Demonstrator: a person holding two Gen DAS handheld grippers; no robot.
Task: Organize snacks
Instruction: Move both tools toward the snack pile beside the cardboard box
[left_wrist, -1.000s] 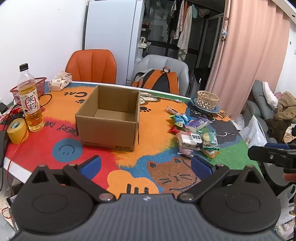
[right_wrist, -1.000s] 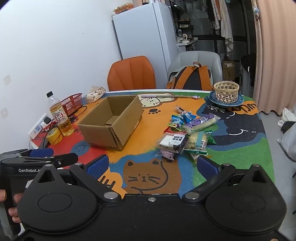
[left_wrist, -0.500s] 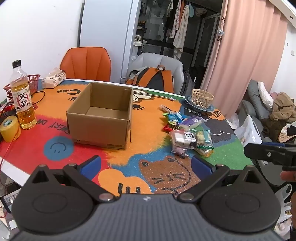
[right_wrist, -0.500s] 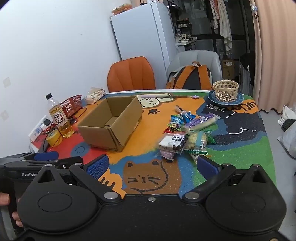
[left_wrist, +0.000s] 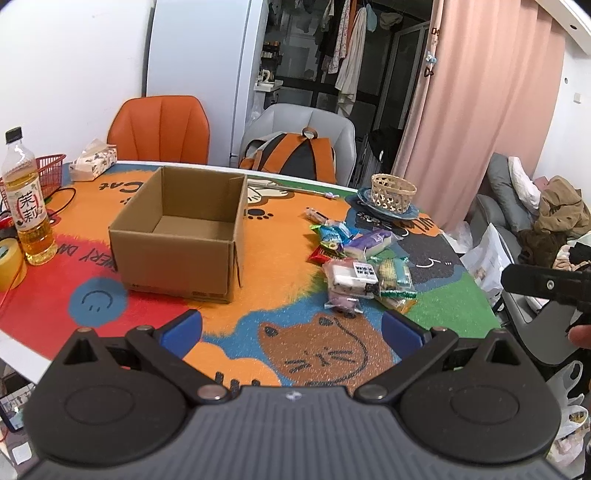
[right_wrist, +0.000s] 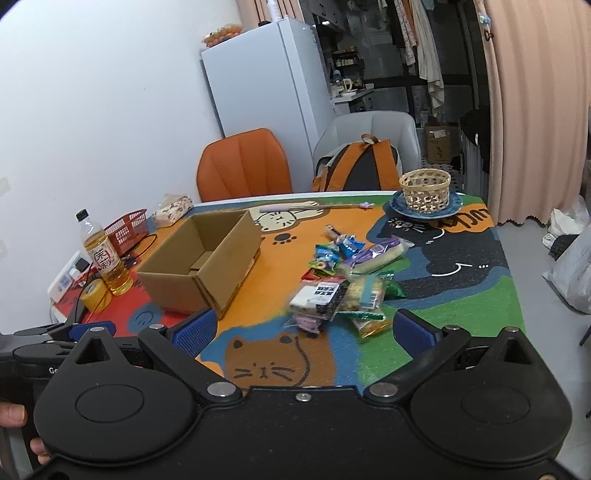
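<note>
Snack packets (left_wrist: 364, 266) heaped centre-right on surface (left_wrist: 295, 295), untouched; cardboard box (left_wrist: 181, 236) centre-left, empty. Both views closer than second ago. Left claw (left_wrist: 291, 328), right claw (right_wrist: 301, 326) spread wide, holding nothing. Approach underway, first pick pending.

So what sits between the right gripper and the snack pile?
Nothing: in the right wrist view only bare mat, with its brown cat drawing, separates the open right gripper from the snack pile.
</note>
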